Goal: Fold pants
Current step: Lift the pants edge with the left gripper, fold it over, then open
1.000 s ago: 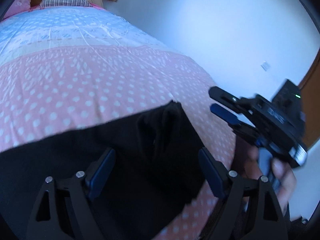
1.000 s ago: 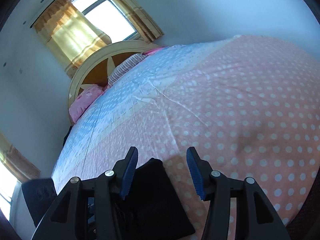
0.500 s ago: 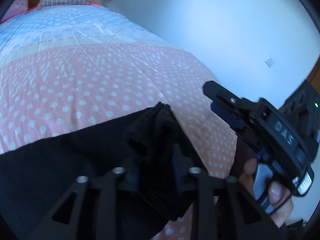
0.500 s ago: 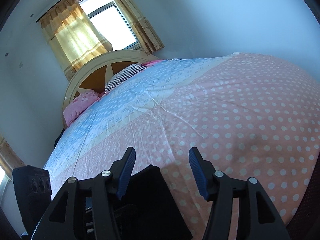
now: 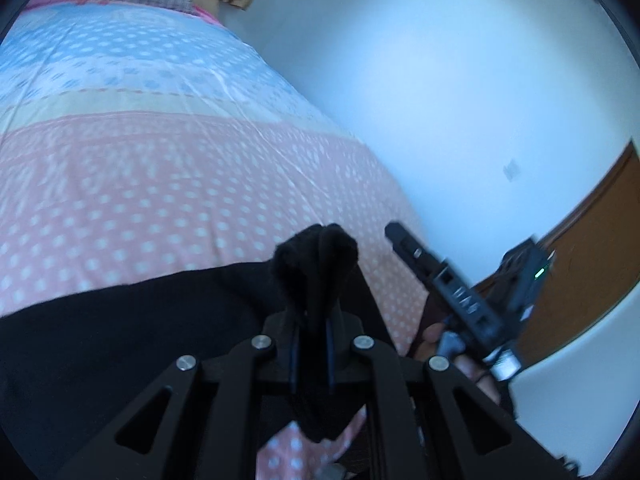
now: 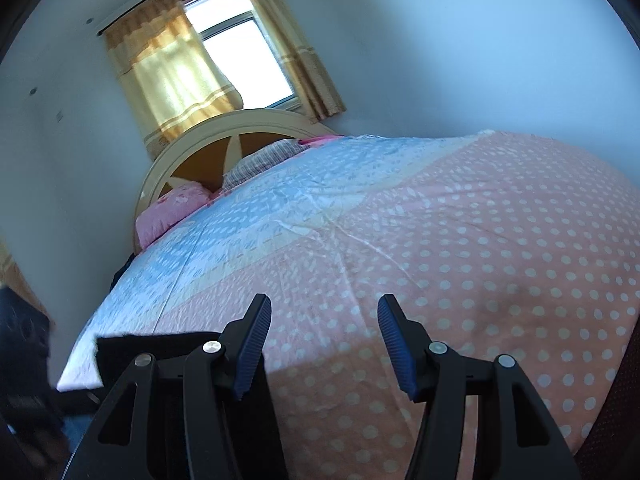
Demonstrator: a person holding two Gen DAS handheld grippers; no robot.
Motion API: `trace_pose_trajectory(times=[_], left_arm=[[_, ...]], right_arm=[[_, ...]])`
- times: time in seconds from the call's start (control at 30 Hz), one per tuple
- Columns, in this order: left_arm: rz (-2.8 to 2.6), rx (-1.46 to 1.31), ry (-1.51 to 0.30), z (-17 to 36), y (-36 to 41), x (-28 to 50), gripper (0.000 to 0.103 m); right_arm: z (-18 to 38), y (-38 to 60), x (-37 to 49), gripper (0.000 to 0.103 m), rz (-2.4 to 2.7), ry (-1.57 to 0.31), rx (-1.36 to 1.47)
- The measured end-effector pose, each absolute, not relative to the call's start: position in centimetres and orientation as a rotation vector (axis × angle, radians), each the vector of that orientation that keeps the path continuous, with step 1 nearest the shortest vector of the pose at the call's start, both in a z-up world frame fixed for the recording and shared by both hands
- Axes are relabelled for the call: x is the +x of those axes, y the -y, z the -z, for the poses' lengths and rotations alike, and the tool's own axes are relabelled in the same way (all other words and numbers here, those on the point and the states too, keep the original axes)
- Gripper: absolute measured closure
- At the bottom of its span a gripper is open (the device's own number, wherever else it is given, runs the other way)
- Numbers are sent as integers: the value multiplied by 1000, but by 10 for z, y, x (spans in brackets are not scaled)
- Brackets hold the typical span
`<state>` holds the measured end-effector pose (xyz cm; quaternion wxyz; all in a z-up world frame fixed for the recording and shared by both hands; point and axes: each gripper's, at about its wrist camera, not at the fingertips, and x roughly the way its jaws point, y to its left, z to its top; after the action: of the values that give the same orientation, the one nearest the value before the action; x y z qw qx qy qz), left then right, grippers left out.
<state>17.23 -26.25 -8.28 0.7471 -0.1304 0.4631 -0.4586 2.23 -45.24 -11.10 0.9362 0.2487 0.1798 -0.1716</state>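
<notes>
Two hand-held grippers: the left hand-held gripper [image 5: 310, 344] is clenched on a bunched corner of the black fabric pants [image 5: 120, 332], which lie on the pink polka-dot bed [image 5: 160, 184]. The right hand-held gripper [image 6: 324, 346] hangs released above the bed. Carry the corner low and even across, so that the fold lands flat.

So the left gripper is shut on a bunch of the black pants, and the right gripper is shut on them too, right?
Not quite. The left gripper is shut on the black pants, but the right gripper is open with nothing between its fingers, over the dotted bedspread. The right wrist view shows it.
</notes>
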Motion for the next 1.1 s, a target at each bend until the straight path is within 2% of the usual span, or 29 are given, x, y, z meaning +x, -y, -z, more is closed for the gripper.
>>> trace_pose_trajectory(times=[0.23, 0.5, 1.1], left_arm=[[944, -425, -997, 74, 197, 180, 93], [865, -580, -1035, 96, 126, 185, 93], [753, -721, -1023, 113, 38, 184, 93]], right_arm=[[106, 416, 27, 46, 256, -364, 423], [100, 362, 34, 46, 65, -366, 293], [116, 277, 40, 46, -188, -435, 66]])
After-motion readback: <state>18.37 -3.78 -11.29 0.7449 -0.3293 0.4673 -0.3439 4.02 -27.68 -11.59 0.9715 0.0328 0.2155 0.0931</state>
